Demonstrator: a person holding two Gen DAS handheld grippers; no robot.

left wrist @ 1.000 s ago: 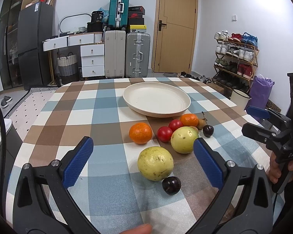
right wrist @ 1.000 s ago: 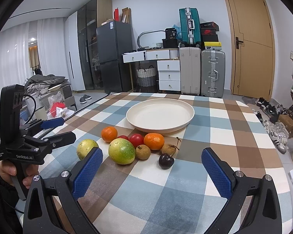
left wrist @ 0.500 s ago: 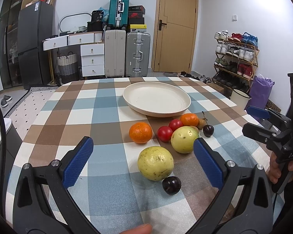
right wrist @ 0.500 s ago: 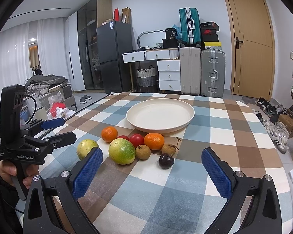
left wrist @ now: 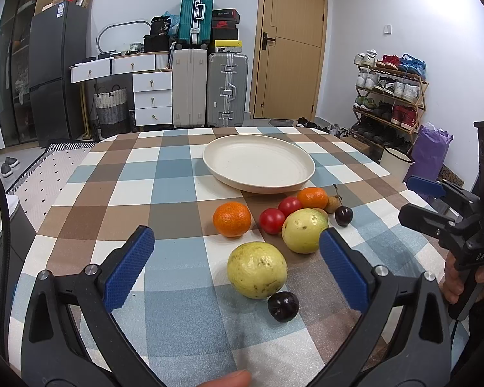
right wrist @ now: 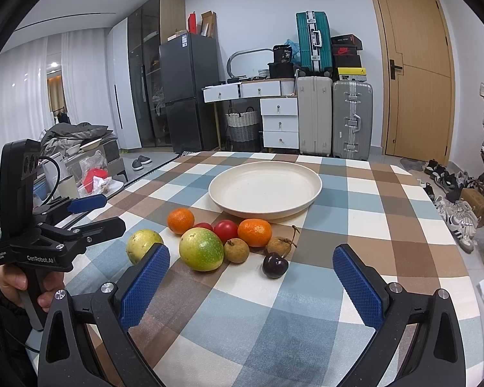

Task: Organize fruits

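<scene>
An empty cream plate point(left wrist: 258, 164) point(right wrist: 265, 190) stands mid-table. In front of it lies a cluster of fruit: two oranges point(left wrist: 231, 219) point(left wrist: 313, 197), two red tomatoes point(left wrist: 271, 221), two yellow-green guavas point(left wrist: 257, 269) point(left wrist: 304, 230), two small brown longans point(right wrist: 236, 250) and two dark cherries point(left wrist: 283, 306) point(right wrist: 275, 265). My left gripper point(left wrist: 235, 271) is open and empty, just short of the near guava. My right gripper point(right wrist: 251, 287) is open and empty, near the front of the fruit. Each gripper shows in the other's view point(right wrist: 90, 214) point(left wrist: 435, 203).
The table has a blue, brown and white checked cloth point(left wrist: 164, 174). Behind it stand suitcases point(left wrist: 209, 87), white drawers point(left wrist: 151, 96), a dark fridge point(left wrist: 55, 71) and a door. A shoe rack point(left wrist: 387, 96) is on the right.
</scene>
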